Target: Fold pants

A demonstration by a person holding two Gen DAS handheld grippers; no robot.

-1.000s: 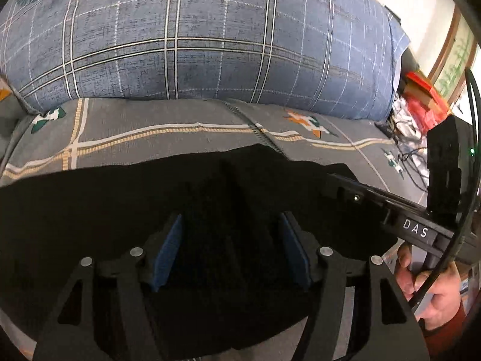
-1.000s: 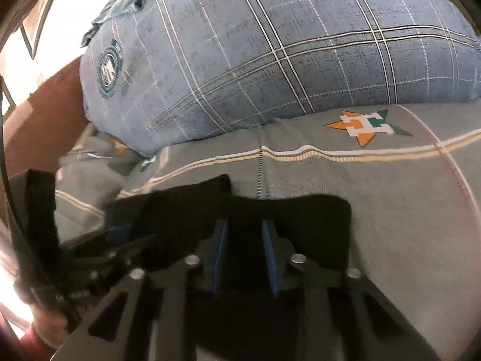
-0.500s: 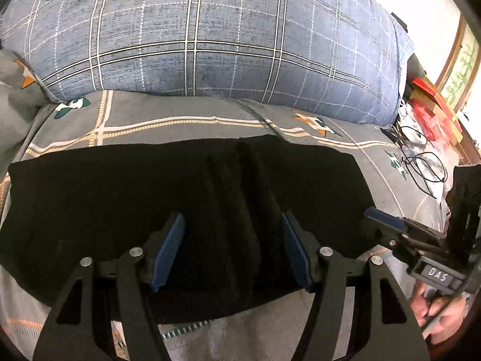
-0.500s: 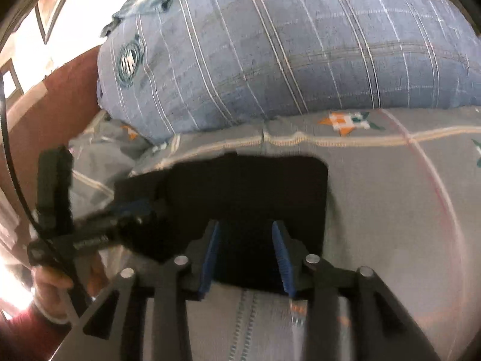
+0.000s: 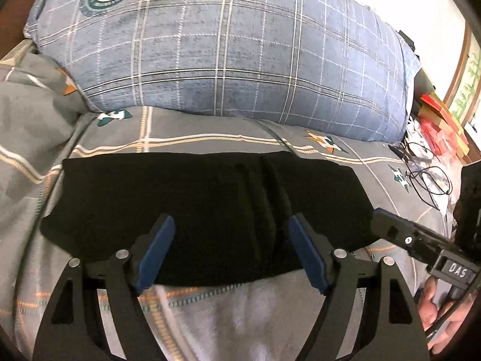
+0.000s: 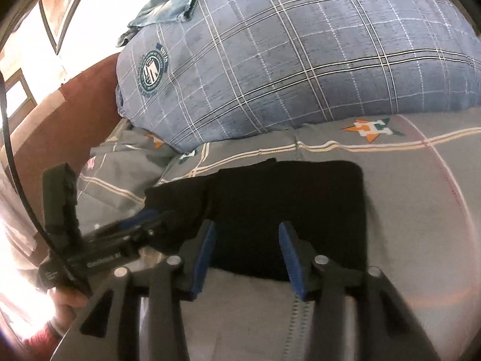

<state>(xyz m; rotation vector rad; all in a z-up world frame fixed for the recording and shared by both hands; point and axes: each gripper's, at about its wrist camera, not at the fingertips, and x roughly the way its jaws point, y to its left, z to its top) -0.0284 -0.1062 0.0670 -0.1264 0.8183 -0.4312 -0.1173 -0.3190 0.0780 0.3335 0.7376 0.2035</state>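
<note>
While the folded black pants (image 5: 204,210) lie flat on the grey bedspread (image 5: 240,310), both the left gripper (image 5: 231,252) and right gripper (image 6: 246,255) spread their fingers, opening, gripping nothing.

"DAS" stands on a label on the right gripper (image 5: 390,231); the pillow (image 5: 228,51) crest's lettering is unreadable.

Left tool (image 5: 230,252) angled down, jaws opening, blue pads (image 5: 156,252) set wide with nothing pinched between them. Right tool (image 6: 246,258) also angled down, jaws opening, narrower gap, pads clear of any contact. Each tool shows at the edge of the other's view, with the person's right hand (image 5: 439,310) and left hand (image 6: 69,300) wrapped around the handles.
</note>
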